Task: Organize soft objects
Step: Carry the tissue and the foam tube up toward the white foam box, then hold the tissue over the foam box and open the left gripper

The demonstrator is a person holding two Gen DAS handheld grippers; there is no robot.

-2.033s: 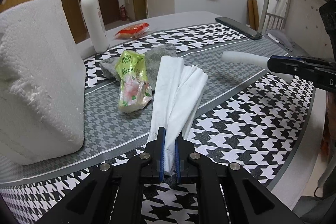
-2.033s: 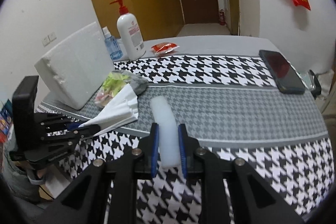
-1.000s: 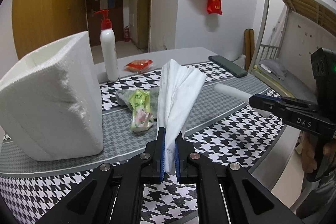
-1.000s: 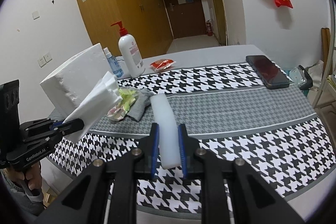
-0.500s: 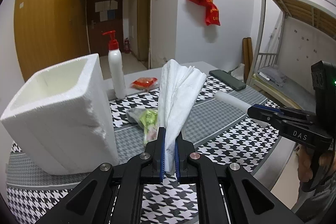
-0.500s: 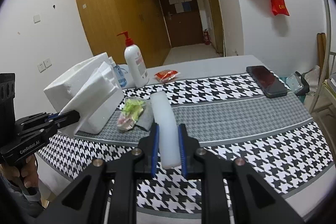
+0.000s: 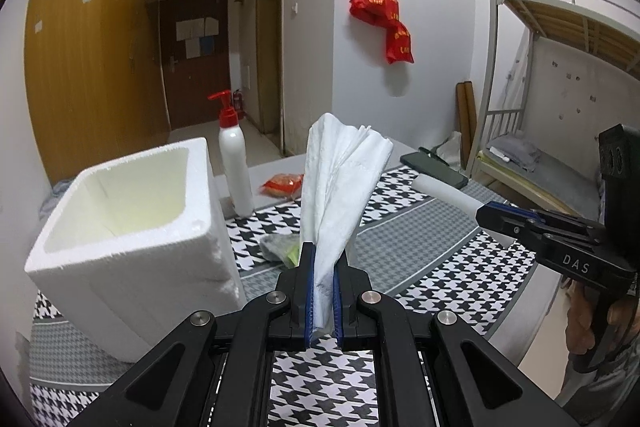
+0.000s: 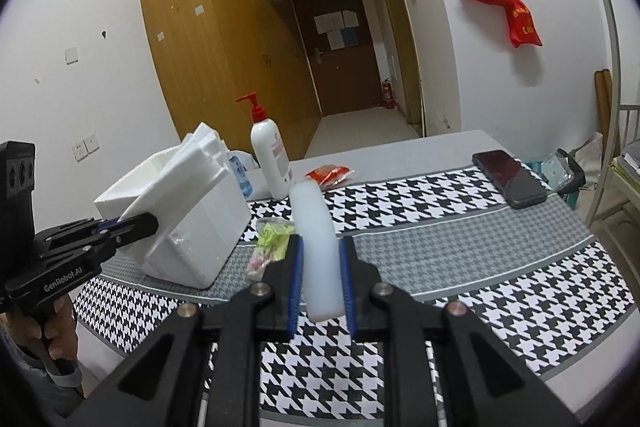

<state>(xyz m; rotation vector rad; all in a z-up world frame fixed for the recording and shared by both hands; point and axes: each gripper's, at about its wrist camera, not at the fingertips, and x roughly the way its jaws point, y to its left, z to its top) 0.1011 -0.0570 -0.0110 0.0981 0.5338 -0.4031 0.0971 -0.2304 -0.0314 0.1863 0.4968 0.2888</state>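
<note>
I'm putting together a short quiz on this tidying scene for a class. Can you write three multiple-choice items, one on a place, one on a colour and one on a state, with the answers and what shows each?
1. Where does the phone lie?
A. on the table, far right
B. inside the foam box
C. under the pump bottle

2. What colour is the pump on the pump bottle?
A. blue
B. red
C. green

3. What is the state of the left tongs?
A. open and empty
B. shut on a phone
C. shut on the white tissue

Answers:
1. A: in the right wrist view the phone rests flat on the patterned tablecloth near its right edge.
2. B: the white bottle is topped by a red pump.
3. C: in the left wrist view the fingers clamp the base of the white tissue, which fans upward beside the open foam box; the right tongs likewise grip a foam stick.
</note>
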